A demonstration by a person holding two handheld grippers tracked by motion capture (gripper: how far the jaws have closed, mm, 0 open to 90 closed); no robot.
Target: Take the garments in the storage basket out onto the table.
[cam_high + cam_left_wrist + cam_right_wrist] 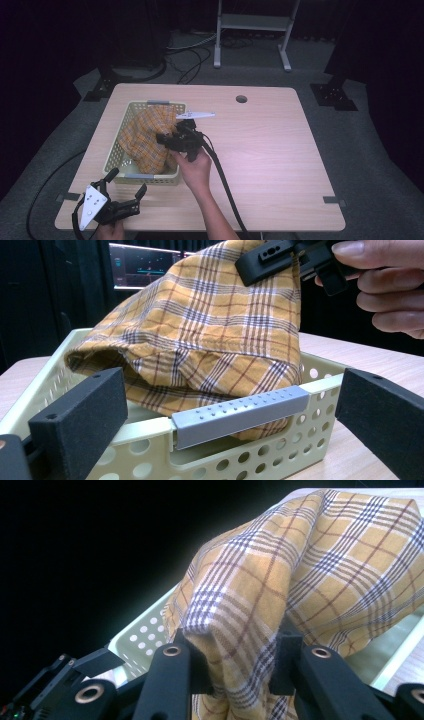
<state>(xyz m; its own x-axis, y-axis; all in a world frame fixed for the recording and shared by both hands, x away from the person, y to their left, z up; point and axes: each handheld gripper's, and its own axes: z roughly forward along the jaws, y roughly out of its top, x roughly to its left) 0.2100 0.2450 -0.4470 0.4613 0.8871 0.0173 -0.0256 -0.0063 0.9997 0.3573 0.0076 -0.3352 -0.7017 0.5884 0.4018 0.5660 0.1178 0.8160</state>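
The table [260, 150] has a pale wood top with a fine grain and a smooth, slightly shiny finish. Near its left edge stands a basket [114, 155] of pale green plastic, matt, with many round holes in the walls; its handle [240, 412] is a grey plastic piece with small raised dots. The cloth [215, 335] in the basket is a soft woven fabric, yellow with a dark check pattern, and it looks matt and a little wrinkled. The right gripper [232, 667] has matt black plastic arms with brass-coloured metal rings, and its pads [285, 662] look like rough black foam. The left gripper [232, 425] has similar rough, matt black pads.
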